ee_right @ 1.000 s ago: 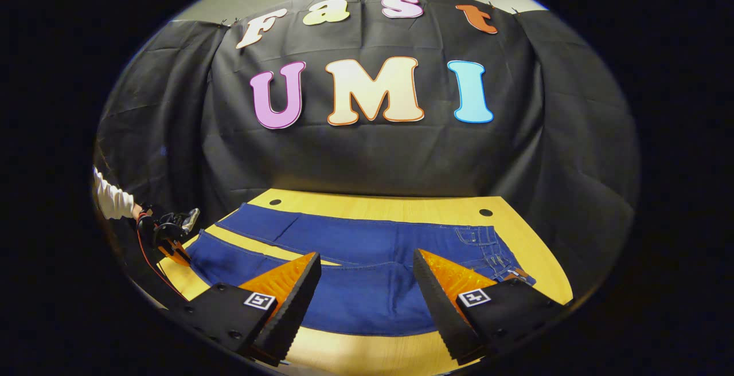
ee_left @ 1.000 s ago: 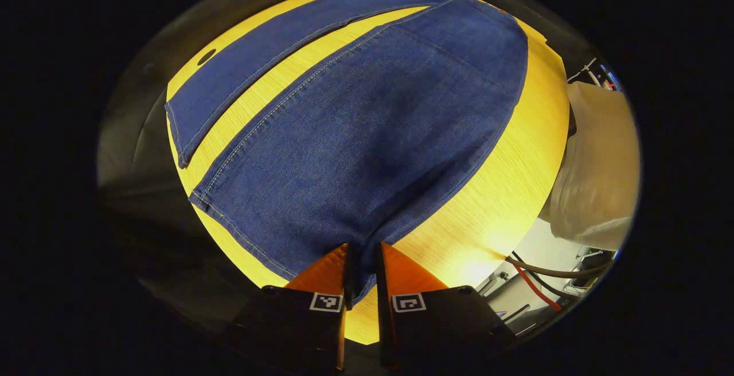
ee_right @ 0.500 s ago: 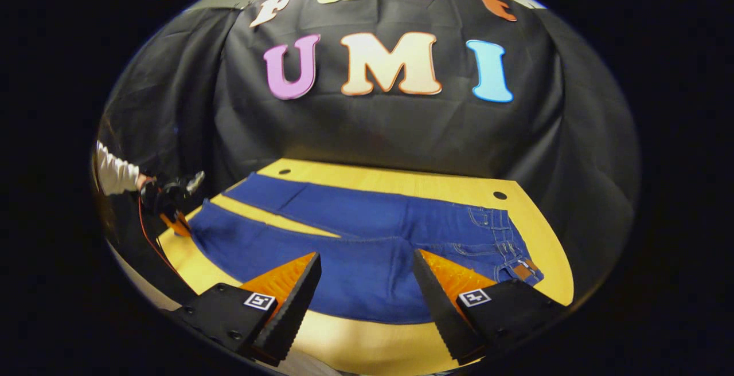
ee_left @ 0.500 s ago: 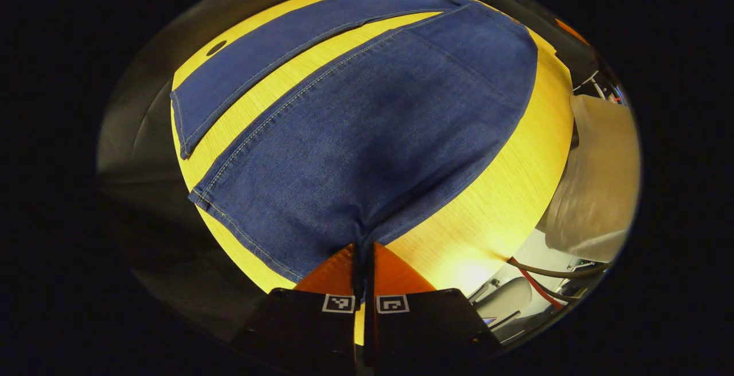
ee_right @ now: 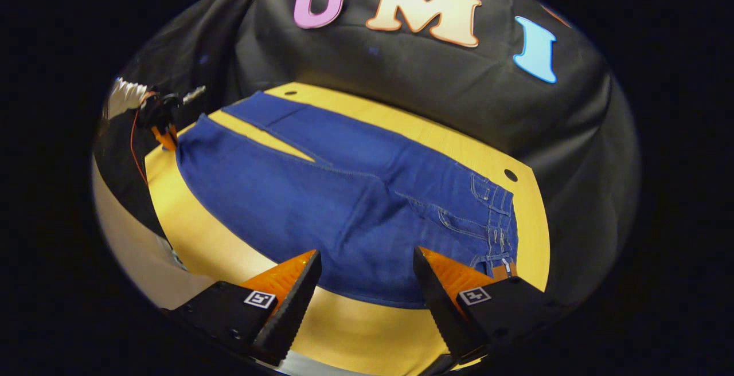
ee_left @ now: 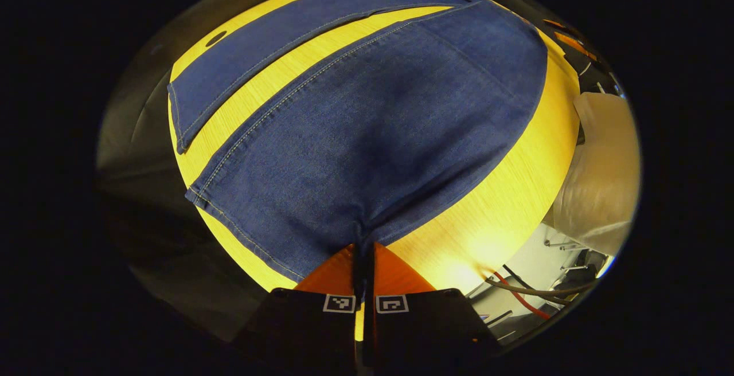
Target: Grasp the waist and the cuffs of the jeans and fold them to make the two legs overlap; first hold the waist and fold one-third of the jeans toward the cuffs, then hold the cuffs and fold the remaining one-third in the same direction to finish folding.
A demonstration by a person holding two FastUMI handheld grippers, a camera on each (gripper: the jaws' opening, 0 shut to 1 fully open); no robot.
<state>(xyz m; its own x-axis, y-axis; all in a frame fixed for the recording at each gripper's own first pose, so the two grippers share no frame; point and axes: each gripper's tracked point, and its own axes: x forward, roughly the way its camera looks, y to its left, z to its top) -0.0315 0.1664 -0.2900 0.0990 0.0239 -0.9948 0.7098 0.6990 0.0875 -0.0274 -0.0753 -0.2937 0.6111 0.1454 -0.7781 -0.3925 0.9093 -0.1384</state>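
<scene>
Blue jeans lie flat on a yellow wooden table, legs spread apart, waist to the right in the right gripper view. My left gripper is shut on the near leg's cuff, puckering the denim at its tips; the far leg lies beyond. In the right gripper view that same left gripper sits at the far-left cuff. My right gripper hangs open above the jeans' near edge, just left of the waist, holding nothing.
Black cloth walls stand behind the table. Two small round holes mark the table's far edge. A person's pale sleeve is at the right of the left gripper view, with cables below the table's edge.
The left gripper closed fully on the near cuff. The right gripper rose and tilted down toward the jeans, staying open.
</scene>
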